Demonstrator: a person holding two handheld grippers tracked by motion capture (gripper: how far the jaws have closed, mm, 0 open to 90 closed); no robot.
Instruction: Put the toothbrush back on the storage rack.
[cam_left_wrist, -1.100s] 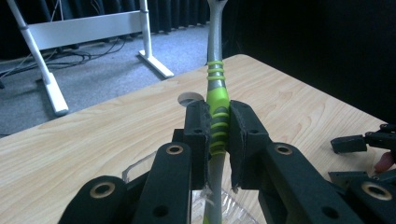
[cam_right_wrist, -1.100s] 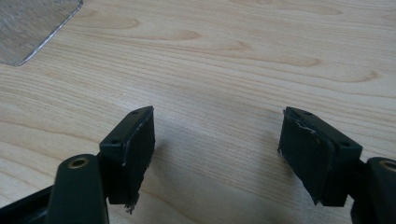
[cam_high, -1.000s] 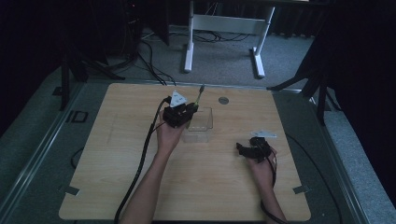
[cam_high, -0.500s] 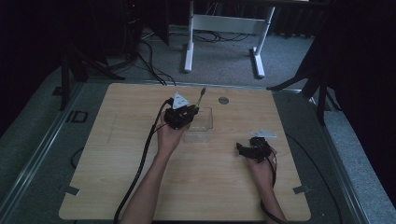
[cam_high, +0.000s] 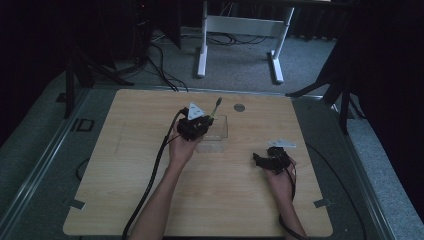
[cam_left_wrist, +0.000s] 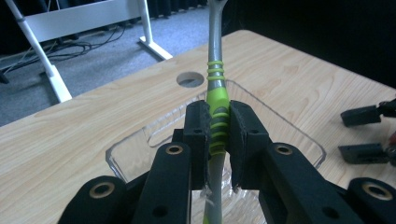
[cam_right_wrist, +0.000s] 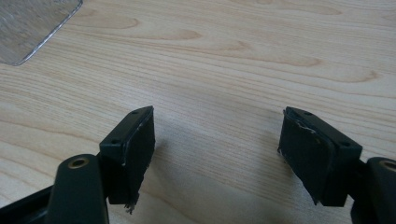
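The left gripper is clamped on a toothbrush with a smooth grey stem and ribbed green grip, held over a clear plastic tray with rounded corners. Its head is cut off at the frame's top. The right gripper has its jaws spread wide over the grained wooden table, holding nothing.

The right gripper hangs low over the bare wooden table with its jaws wide apart, a clear tray's corner far ahead to its left.
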